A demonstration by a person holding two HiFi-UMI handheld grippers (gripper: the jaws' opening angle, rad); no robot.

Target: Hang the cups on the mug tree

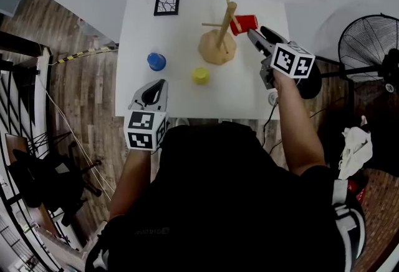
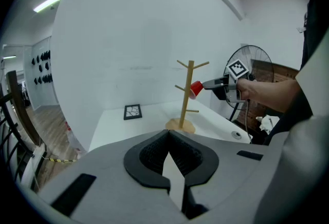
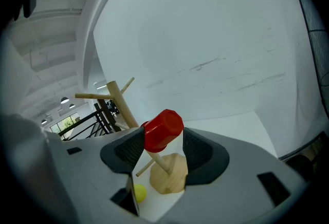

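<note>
The wooden mug tree (image 1: 218, 40) stands at the back middle of the white table (image 1: 187, 99). My right gripper (image 1: 251, 32) is raised beside the tree's right side, shut on a red cup (image 1: 243, 24) that lies tilted against a peg. In the right gripper view the red cup (image 3: 164, 128) sits between the pads (image 3: 128, 148), in front of the trunk (image 3: 117, 102). A blue cup (image 1: 156, 62) and a yellow cup (image 1: 200, 75) stand on the table. My left gripper (image 1: 159, 85) hovers at the front left, shut and empty. From there the tree (image 2: 186, 94) and the red cup (image 2: 195, 88) show ahead.
A framed black-and-white pattern (image 1: 167, 2) lies at the table's back left. A floor fan (image 1: 371, 40) stands to the right of the table, with a white cloth (image 1: 355, 146) on the floor nearby. A dark railing (image 1: 25, 108) runs along the left. A white wall backs the table.
</note>
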